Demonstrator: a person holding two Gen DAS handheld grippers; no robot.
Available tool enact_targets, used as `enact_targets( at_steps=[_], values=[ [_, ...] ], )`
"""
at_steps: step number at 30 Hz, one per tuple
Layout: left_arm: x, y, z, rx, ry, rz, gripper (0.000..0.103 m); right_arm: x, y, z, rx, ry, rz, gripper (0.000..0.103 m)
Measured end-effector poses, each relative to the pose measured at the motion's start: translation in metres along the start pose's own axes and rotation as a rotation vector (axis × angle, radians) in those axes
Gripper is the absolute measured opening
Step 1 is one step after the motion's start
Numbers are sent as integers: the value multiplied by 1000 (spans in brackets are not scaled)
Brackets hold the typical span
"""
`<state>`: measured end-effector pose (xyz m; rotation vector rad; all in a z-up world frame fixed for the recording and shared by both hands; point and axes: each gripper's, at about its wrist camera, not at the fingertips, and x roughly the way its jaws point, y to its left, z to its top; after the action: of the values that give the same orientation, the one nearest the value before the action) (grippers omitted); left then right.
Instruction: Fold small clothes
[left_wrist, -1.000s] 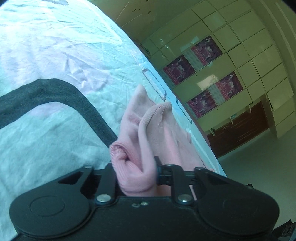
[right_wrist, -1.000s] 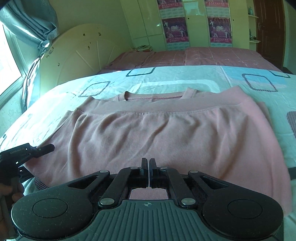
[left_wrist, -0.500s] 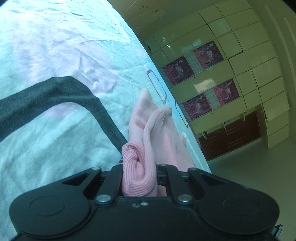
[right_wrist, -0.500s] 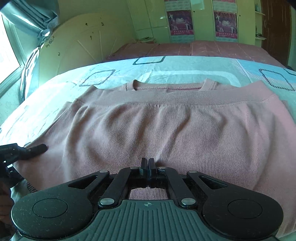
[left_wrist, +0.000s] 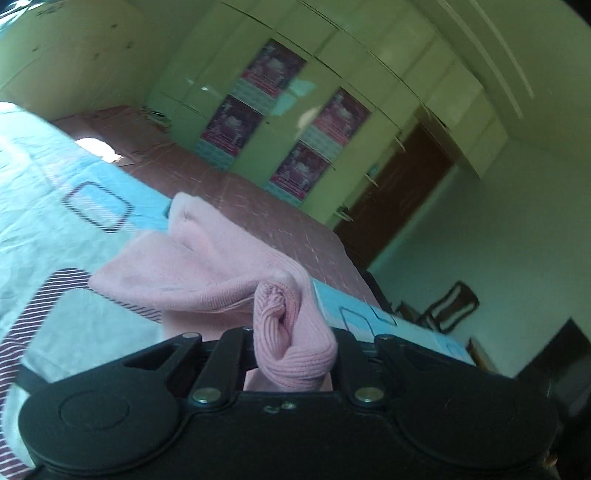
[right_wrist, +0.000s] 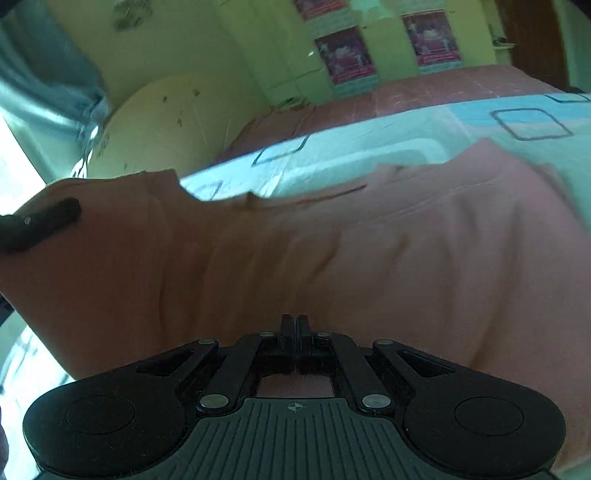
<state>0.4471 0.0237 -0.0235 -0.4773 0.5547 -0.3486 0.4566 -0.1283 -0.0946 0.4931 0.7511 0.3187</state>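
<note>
Pink knit garment raised at one corner

Left gripper (left_wrist: 295, 332) clamps bunched ribbed pink sweater (left_wrist: 207, 266) (blurred), lifted at 9 o'clock over the bed sheet (right_wrist: 351, 155); right gripper (right_wrist: 295, 328) jaws together, pinching its near edge.

- The left hand-held gripper's (left_wrist: 291, 343) fingertips are buried in a bunched pink sweater (left_wrist: 207, 266).
- The posters (right_wrist: 349, 55) are too blurred to read.
- The sweater's far edge smears with motion, and the frame's right edge cuts it off.
</note>
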Motion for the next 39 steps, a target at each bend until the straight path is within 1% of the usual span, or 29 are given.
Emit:
enact_targets(
  at_steps=[2, 4, 5, 6, 7, 8, 9, 10, 11, 13, 14, 15, 16, 17, 18, 19, 21, 24, 25, 27, 29, 32, 34, 36, 37, 38, 39],
  values=[
    [28, -47, -14, 106, 57, -2, 7, -38, -37, 11, 66, -84, -22, 0],
    [57, -84, -33, 167, 120, -7, 7, -74, -76, 22, 130, -144, -59, 0],
    [79, -104, -49, 190, 176, -20, 11, -91, -95, 27, 159, -168, -77, 0],
    [100, -121, -67, 224, 243, -43, 20, -105, -114, 31, 187, -177, -83, 0],
    [122, -134, -85, 266, 331, -56, 46, -116, -131, 34, 212, -166, -86, 2],
    [140, -143, -99, 282, 412, -23, 52, -124, -144, 36, 229, -149, -106, 12],
    [144, -147, -105, 263, 425, -12, 50, -136, -155, 38, 237, -149, -123, 54],
    [137, -146, -104, 239, 394, -57, 51, -147, -163, 39, 232, -174, -123, 75],
    [126, -140, -98, 221, 340, -81, 51, -157, -168, 39, 224, -182, -97, 75],
    [106, -123, -85, 234, 263, -16, 50, -166, -174, 40, 235, -172, -42, 73],
    [99, -111, -75, 238, 231, 21, 51, -166, -173, 40, 235, -163, -3, 69],
    [93, -99, -69, 234, 211, 52, 51, -163, -170, 42, 233, -142, 37, 59],
    [89, -86, -61, 224, 204, 96, 51, -158, -166, 42, 228, -117, 72, 56],
    [89, -73, -54, 211, 203, 142, 50, -150, -161, 43, 217, -92, 98, 56],
    [90, -63, -47, 194, 201, 169, 50, -143, -155, 44, 197, -72, 111, 51],
    [91, -49, -43, 170, 209, 183, 50, -130, -146, 43, 170, -43, 119, 47],
    [95, -33, -41, 126, 256, 198, 47, -109, -140, 46, 145, 3, 130, 44],
    [98, -21, -51, 129, 284, 215, 45, -84, -136, 47, 116, 71, 115, 40],
    [100, -17, -56, 124, 297, 218, 43, -76, -135, 48, 103, 101, 94, 40],
    [96, -2, -64, 93, 305, 227, 44, -65, -136, 47, 88, 139, 68, 40],
    [96, 7, -68, 71, 302, 219, 44, -57, -139, 45, 80, 156, 44, 40],
    [98, 15, -71, 53, 304, 202, 44, -50, -138, 46, 83, 165, 41, 40],
    [100, 17, -72, 55, 309, 195, 45, -41, -137, 46, 78, 189, 48, 40],
    [101, 18, -71, 52, 317, 188, 46, -35, -131, 48, 51, 193, 45, 40],
    [100, 17, -68, 62, 319, 182, 45, -31, -125, 50, 17, 190, 36, 29],
    [98, 14, -65, 95, 314, 170, 45, -28, -120, 52, -25, 197, 15, 8],
    [94, 11, -61, 130, 287, 164, 45, -26, -114, 53, -62, 206, -5, 8]
  ],
)
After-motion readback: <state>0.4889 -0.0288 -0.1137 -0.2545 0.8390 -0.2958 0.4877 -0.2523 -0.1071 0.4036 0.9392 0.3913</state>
